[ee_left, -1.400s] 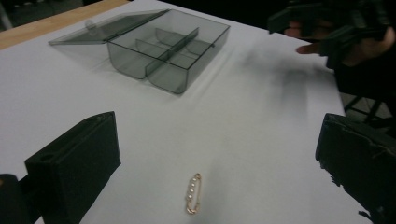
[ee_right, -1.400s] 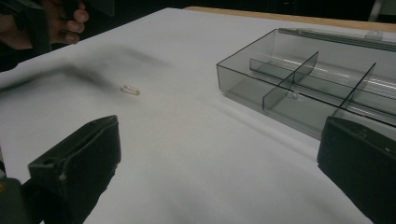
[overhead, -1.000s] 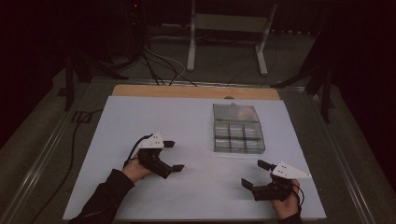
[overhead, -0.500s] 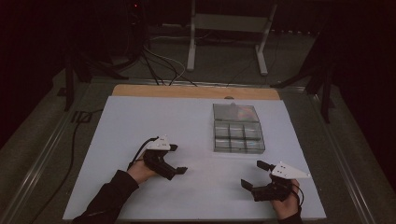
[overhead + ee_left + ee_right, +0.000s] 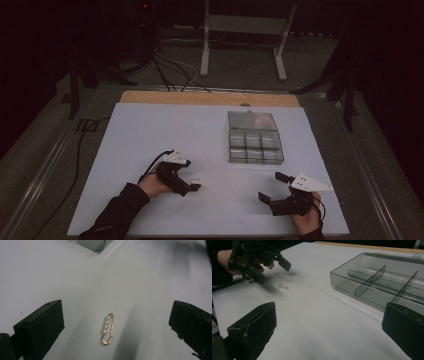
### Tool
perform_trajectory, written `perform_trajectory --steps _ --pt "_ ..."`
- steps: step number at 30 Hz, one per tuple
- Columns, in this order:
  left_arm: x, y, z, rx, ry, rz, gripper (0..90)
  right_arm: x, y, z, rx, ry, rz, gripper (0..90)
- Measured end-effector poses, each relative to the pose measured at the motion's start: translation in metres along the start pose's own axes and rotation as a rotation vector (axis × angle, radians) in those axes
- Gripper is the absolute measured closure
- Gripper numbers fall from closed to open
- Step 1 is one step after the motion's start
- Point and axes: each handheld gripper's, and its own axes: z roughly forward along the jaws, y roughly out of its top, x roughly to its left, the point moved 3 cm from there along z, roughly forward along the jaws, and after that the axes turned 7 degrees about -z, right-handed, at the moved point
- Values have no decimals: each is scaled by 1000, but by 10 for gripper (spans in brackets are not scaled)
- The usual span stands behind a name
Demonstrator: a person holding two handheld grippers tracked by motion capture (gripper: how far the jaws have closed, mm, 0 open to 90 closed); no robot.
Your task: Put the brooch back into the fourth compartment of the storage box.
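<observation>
The left gripper hangs just above the white table with its jaws spread wide and nothing between them yet; a small gold pin set with pearls lies flat on the sheet, roughly centred in that gap. The pin is thin and low, so the step probably calls for lowering until the jaw tips almost touch the surface, squaring them across the pin's narrow width, then closing slowly so it does not skate aside. The clear compartment box sits well apart, toward the far right. The right gripper rests near the table's front edge, likewise wide open and empty
</observation>
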Motion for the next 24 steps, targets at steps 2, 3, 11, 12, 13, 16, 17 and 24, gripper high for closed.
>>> perform_trajectory --steps 2,3,11,12,13,16,17,24 --pt "0 -2 1 15 -5 3 14 0 0 0 -4 1 3 0" --pt "0 -2 1 24 3 11 18 0 0 0 -6 0 4 0" --pt "-1 -5 2 56 17 51 175 0 0 0 6 1 0 0" --pt "-1 -5 3 55 21 48 180 0 0 0 3 3 0 0" --pt "0 -5 2 58 28 46 201 0 0 0 0 3 2 0" --pt "1 -5 2 62 40 41 240 0 0 0 1 2 7 0" --pt "2 -5 2 64 45 40 293 0 -1 0 6 3 2 0" --pt "4 -5 3 59 41 31 451 0 0 0 3 8 10 0"
